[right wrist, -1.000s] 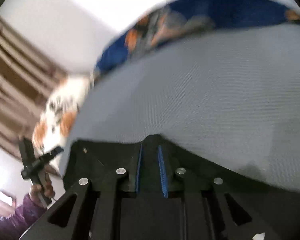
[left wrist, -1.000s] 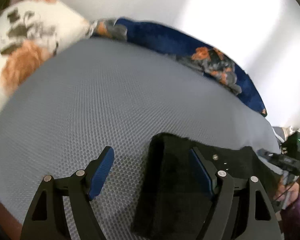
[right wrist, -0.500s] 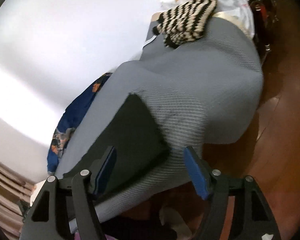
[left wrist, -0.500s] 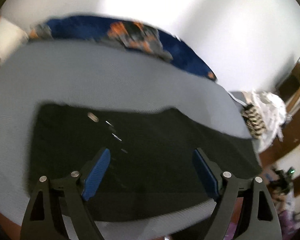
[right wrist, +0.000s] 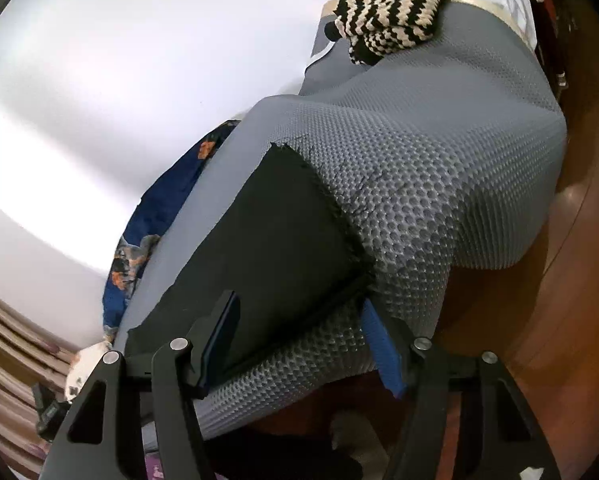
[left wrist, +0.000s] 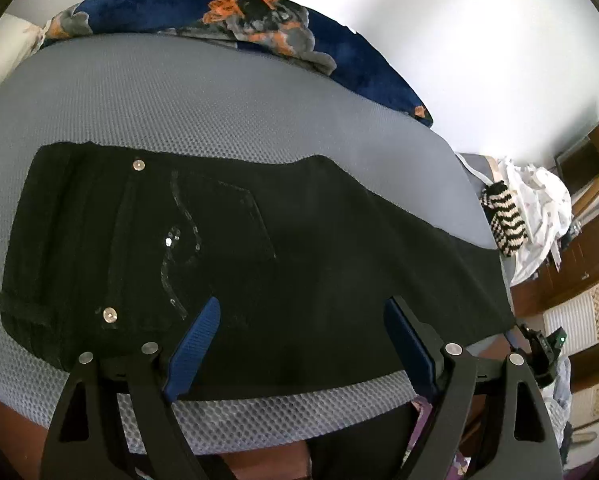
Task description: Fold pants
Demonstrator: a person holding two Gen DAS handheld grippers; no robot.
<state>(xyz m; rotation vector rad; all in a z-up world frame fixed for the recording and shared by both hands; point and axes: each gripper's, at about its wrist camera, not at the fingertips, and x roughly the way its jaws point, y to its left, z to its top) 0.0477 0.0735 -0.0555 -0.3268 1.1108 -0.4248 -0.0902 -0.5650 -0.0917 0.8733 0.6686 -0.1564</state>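
Black pants [left wrist: 227, 248] lie flat across the grey mesh bed [left wrist: 203, 96], folded lengthwise, waist with metal studs to the left, legs running right. My left gripper [left wrist: 299, 340] is open and empty, hovering above the pants' near edge. In the right wrist view the pants' leg end [right wrist: 275, 240] lies near the bed's corner. My right gripper [right wrist: 299, 336] is open and empty, its fingers either side of the hem's near corner, apart from the cloth.
A blue and orange blanket [left wrist: 259, 16] lies along the wall at the back of the bed. A black and cream striped knit [right wrist: 395, 16] and white clothes [left wrist: 539, 204] sit at the bed's far end. Brown wooden floor [right wrist: 579, 280] lies beyond the bed's edge.
The right gripper has let go of the pants and opened, then drawn back off the bed's end. The left gripper has pulled back and turned right, so the whole pants show.
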